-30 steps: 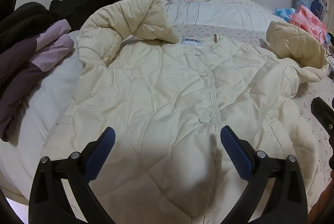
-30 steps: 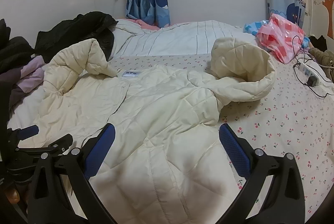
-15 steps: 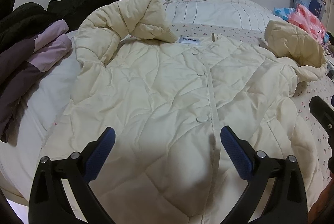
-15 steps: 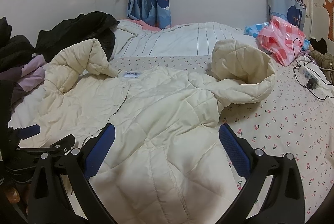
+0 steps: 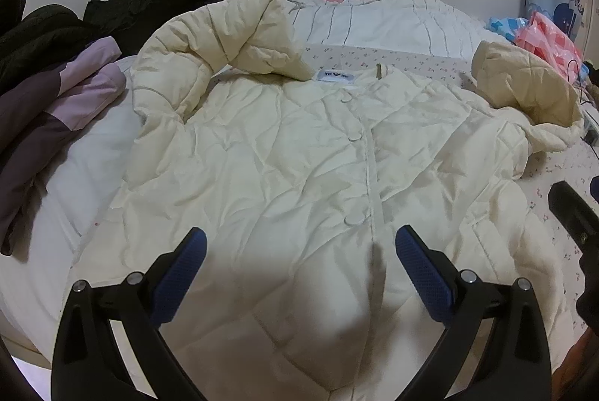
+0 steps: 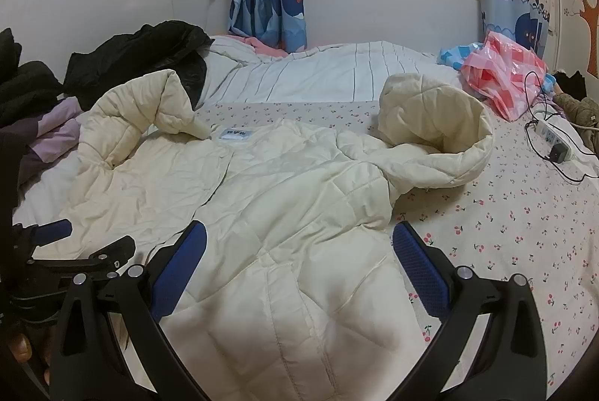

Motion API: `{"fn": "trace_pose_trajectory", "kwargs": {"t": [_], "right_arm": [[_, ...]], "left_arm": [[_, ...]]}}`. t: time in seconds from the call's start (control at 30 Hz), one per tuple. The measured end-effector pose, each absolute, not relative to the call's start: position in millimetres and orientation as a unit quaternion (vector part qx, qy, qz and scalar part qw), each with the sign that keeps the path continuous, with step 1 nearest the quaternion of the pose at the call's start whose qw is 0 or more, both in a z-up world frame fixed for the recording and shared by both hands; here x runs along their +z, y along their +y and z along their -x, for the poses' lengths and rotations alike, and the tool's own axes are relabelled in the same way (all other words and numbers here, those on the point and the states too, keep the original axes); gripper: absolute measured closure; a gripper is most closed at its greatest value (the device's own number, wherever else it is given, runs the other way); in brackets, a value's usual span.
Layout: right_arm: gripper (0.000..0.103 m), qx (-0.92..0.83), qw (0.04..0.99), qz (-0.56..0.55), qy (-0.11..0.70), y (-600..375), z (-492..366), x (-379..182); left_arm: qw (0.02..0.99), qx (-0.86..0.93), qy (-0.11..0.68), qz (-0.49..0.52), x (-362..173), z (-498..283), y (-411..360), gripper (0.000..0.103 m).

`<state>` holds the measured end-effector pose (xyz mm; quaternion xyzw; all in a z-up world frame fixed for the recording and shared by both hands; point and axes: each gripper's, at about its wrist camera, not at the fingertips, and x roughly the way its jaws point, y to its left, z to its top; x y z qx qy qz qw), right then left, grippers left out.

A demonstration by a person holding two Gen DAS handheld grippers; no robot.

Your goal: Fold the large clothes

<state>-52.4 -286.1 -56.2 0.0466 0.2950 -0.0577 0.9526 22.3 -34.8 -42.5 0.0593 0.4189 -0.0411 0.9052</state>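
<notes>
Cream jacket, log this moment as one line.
cream jacket: flat, buttoned, sleeves bent | left gripper: open above hem | right gripper: open, holding nothing | fold: not started

The left black two-finger gripper with blue pads [image 5: 299, 244] and the right one [image 6: 298, 239] both hover side by side, jaws spread wide, gripping nothing.

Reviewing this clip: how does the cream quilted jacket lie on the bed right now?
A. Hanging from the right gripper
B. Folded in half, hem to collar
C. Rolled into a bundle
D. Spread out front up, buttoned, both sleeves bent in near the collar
D: the cream jacket lies flat with its button placket up, both grippers open above it.
</notes>
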Motion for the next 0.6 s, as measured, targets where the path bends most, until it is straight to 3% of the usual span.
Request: {"fn": "trace_pose_trajectory", "kwargs": {"t": [0.3, 0.6], "right_arm": [[0.007, -0.064, 0.956, -0.031, 0.285, -290.3, 54.0, -51.8], [0.007, -0.103, 0.960, 0.060, 0.255, -334.9, 40.4, -16.8]], "left_arm": [[0.905, -0.045, 0.419, -0.058, -40.8, -27.4, -39.9, 0.006], [0.907, -0.048, 0.416, -0.041, -31.8, -31.8, -32.6, 0.006]]}}
